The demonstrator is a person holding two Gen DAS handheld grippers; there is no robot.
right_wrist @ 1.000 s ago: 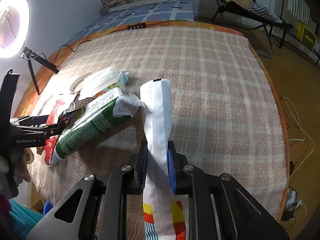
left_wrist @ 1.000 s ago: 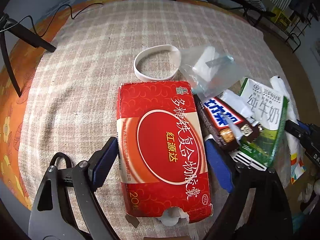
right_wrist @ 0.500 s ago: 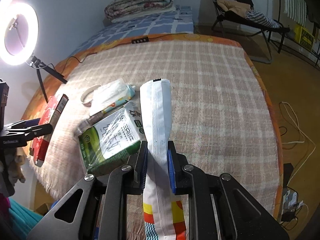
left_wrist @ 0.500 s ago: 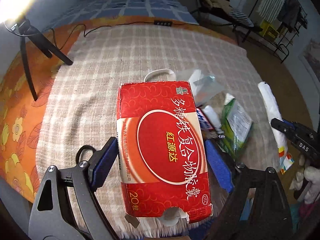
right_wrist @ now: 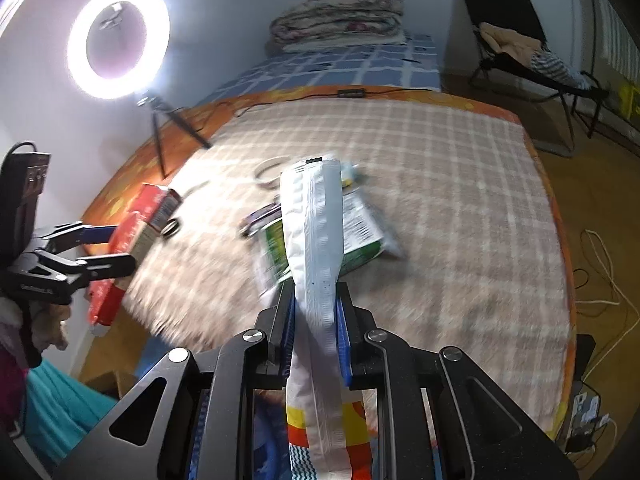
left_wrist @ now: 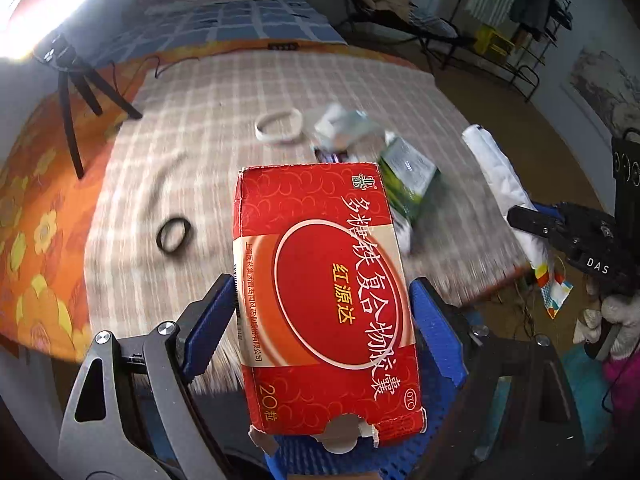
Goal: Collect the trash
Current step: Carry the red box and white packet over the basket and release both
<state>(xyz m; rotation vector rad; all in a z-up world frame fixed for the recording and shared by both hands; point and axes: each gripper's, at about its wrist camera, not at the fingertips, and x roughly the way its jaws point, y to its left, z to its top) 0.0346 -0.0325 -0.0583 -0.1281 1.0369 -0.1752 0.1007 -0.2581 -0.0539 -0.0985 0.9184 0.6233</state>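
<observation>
My left gripper (left_wrist: 320, 300) is shut on a red medicine box (left_wrist: 324, 292) and holds it above the near edge of the table; it also shows in the right wrist view (right_wrist: 132, 236). My right gripper (right_wrist: 316, 304) is shut on a white snack bag (right_wrist: 314, 240), also visible in the left wrist view (left_wrist: 500, 184). On the plaid cloth (left_wrist: 192, 152) lie a green milk carton (left_wrist: 408, 176), a clear plastic wrapper (left_wrist: 344, 128), a white ring (left_wrist: 279, 126), a dark candy wrapper (left_wrist: 330, 156) and a black hair tie (left_wrist: 173, 236).
A ring light (right_wrist: 116, 38) on a tripod (left_wrist: 76, 88) stands at the table's left. A bed with folded blankets (right_wrist: 340, 20) is behind. A black chair (right_wrist: 520, 56) and floor cables (right_wrist: 600, 264) are to the right.
Both grippers have pulled back and risen from the table with their loads. The black hair tie has come into view where the red box lay.
</observation>
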